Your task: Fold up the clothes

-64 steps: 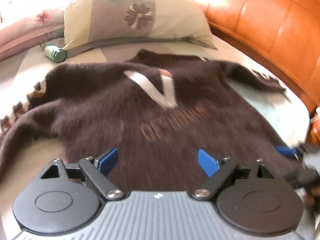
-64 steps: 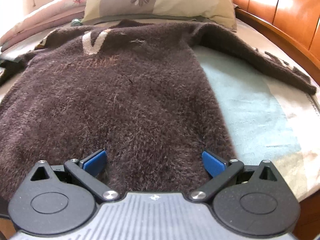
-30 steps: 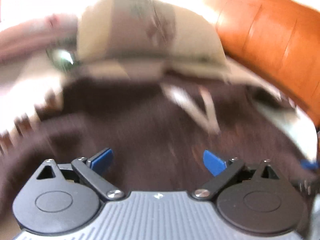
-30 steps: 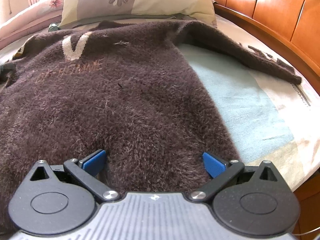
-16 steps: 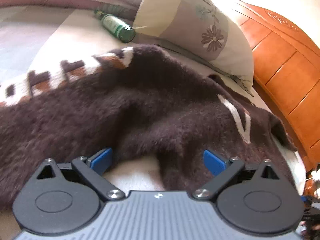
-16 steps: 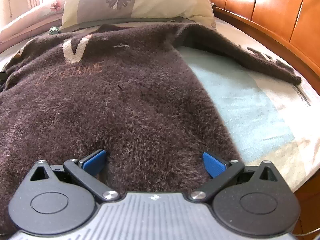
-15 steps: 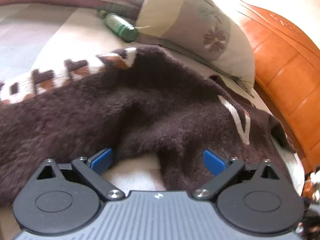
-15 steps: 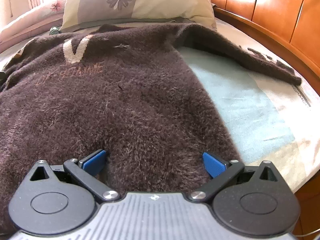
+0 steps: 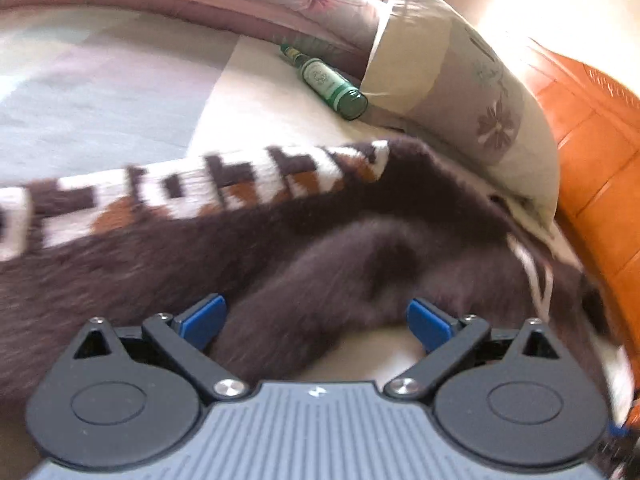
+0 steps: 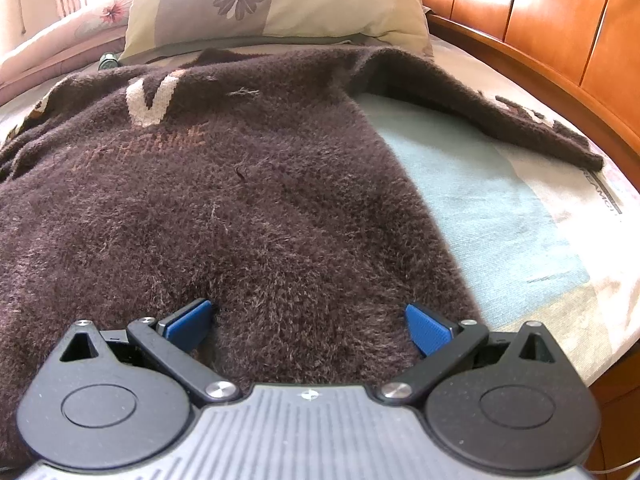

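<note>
A dark brown fuzzy sweater [image 10: 240, 184] with a white V at the neck lies spread face up on the bed. Its right sleeve [image 10: 500, 116] stretches toward the headboard side. In the left wrist view the other sleeve [image 9: 192, 188], with a white and orange pattern, runs across the frame. My left gripper [image 9: 314, 318] is open over the armpit fold between that sleeve and the body. My right gripper [image 10: 308, 326] is open, its blue pads straddling the sweater's bottom hem near the bed edge.
A flowered pillow [image 10: 276, 0] lies behind the collar, with a green bottle [image 9: 332, 86] beside it. An orange wooden headboard [image 10: 560, 28] runs along the right. The bed edge [image 10: 608, 360] drops off near my right gripper. Pale sheet [image 10: 500, 208] shows right of the sweater.
My left gripper has swung left from the sweater's chest to the patterned sleeve and armpit, still moving with blur. My right gripper has stayed at the hem, open.
</note>
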A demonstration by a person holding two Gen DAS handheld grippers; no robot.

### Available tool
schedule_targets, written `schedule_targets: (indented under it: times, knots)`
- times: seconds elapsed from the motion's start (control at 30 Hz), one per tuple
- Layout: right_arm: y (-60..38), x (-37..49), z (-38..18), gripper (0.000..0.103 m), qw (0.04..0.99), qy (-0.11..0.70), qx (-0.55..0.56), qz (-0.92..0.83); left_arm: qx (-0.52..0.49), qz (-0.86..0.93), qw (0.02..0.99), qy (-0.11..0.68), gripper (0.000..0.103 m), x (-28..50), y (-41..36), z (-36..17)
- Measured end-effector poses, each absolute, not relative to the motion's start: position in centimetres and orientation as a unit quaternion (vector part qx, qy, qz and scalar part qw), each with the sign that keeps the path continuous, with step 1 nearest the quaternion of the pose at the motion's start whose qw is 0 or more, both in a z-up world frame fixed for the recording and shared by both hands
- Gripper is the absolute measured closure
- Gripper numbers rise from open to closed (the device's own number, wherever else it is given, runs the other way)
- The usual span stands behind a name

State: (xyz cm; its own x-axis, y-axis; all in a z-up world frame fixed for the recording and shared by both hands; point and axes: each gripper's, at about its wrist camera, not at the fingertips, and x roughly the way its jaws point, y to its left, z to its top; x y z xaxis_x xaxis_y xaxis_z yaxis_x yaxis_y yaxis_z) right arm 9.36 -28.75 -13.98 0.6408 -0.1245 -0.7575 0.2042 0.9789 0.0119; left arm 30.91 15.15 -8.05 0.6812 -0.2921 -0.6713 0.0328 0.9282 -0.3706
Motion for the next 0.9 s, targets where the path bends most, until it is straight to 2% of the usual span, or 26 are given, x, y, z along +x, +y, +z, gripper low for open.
schedule_targets:
  times: [0.17, 0.23, 0.33, 0.47, 0.57, 0.7, 0.9]
  knots:
    - [-28.8, 10.2, -13.2, 0.000, 0.893, 0.439, 0.049, -0.090, -0.104, -0.083, 0.906, 0.402, 0.005, 30.7, 12.1, -5.3]
    - [-28.7, 10.7, -12.6, 0.000, 0.888, 0.450, 0.050, -0.085, -0.087, -0.127, 0.911, 0.383, 0.005, 30.7, 9.3, -3.9]
    - [-28.3, 11.4, -10.0, 0.000, 0.902, 0.425, 0.054, -0.057, -0.075, -0.215, 0.904, 0.362, 0.003, 30.8, 4.1, -2.8]
    - [-28.2, 14.5, -6.9, 0.000, 0.916, 0.395, 0.044, -0.047, -0.068, -0.303, 0.871, 0.380, 0.003, 31.3, -1.8, -5.1]
    - [-28.7, 17.9, -6.8, 0.000, 0.914, 0.399, 0.046, -0.052, -0.035, -0.308, 0.856, 0.414, 0.004, 31.6, -4.2, -8.3]
    - [-28.1, 22.1, -8.6, 0.000, 0.914, 0.403, 0.024, -0.038, 0.031, -0.329, 0.864, 0.380, 0.001, 30.2, -4.7, -9.1]
    - [-29.4, 27.4, -9.6, 0.000, 0.915, 0.399, 0.044, -0.037, -0.022, -0.348, 0.860, 0.372, 0.001, 30.9, -3.1, -9.4]
